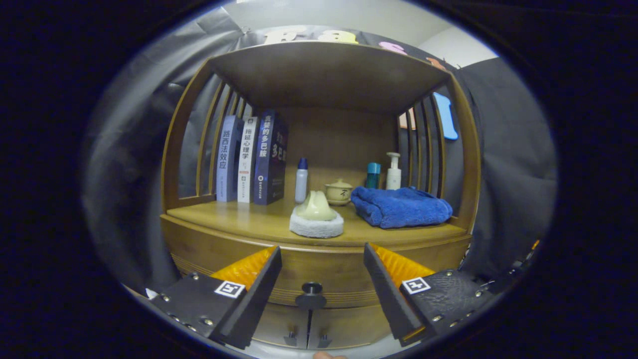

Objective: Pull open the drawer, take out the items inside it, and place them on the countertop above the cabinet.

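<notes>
A wooden cabinet stands ahead of me, with its drawer (319, 271) closed under the countertop (249, 222). The drawer's round dark knob (311, 294) lies between my two fingers and a little beyond them. My gripper (321, 254) is open, with nothing held between the fingers. The drawer's contents are hidden.
On the countertop sit a white round pad with a pale green piece (316, 214) on it, a folded blue towel (401, 207), three upright books (251, 159), a small lidded pot (339, 192), and bottles (301, 179) near the back. Two small doors (306, 329) lie below the drawer.
</notes>
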